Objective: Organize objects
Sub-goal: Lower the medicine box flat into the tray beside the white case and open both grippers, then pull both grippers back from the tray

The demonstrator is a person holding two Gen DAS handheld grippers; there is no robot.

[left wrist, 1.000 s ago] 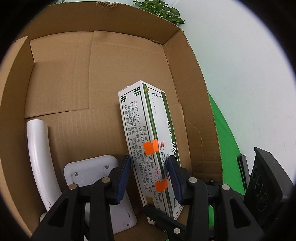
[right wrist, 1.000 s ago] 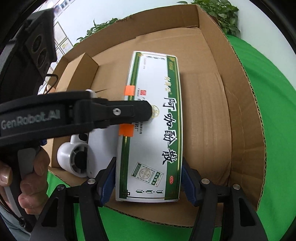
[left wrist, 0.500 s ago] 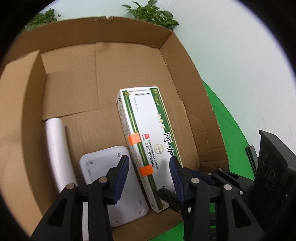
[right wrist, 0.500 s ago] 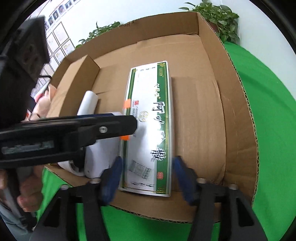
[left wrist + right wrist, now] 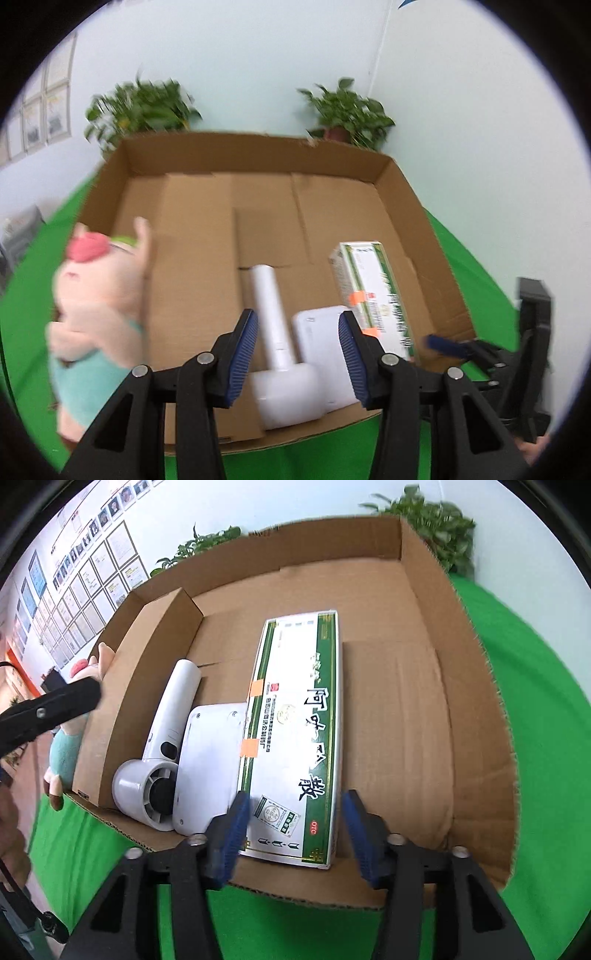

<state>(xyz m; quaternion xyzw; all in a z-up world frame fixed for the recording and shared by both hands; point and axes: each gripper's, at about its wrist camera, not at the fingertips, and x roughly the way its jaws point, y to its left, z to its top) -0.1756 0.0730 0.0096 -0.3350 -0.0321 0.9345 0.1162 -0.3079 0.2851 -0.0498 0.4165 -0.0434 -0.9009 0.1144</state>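
A shallow cardboard box [image 5: 413, 206] [image 5: 476, 716] sits on a green cloth. Inside lie a white and green medicine carton [image 5: 295, 738] [image 5: 373, 295], a flat white device [image 5: 210, 760] [image 5: 317, 332] and a white hair dryer [image 5: 166, 738] [image 5: 277, 347]. A pink plush pig [image 5: 99, 310] [image 5: 70, 746] stands outside the box's left wall. My left gripper [image 5: 295, 354] is open and empty above the box's near edge. My right gripper [image 5: 295, 830] is open, its jaws either side of the carton's near end without holding it.
The green cloth [image 5: 535, 701] surrounds the box. Potted plants [image 5: 347, 114] stand behind it against a pale wall. The other gripper's body [image 5: 532, 354] shows at the right of the left wrist view.
Both grippers have let go of the carton and pulled back. The carton now lies flat in the box. The left gripper has swung left, bringing the plush pig into view.
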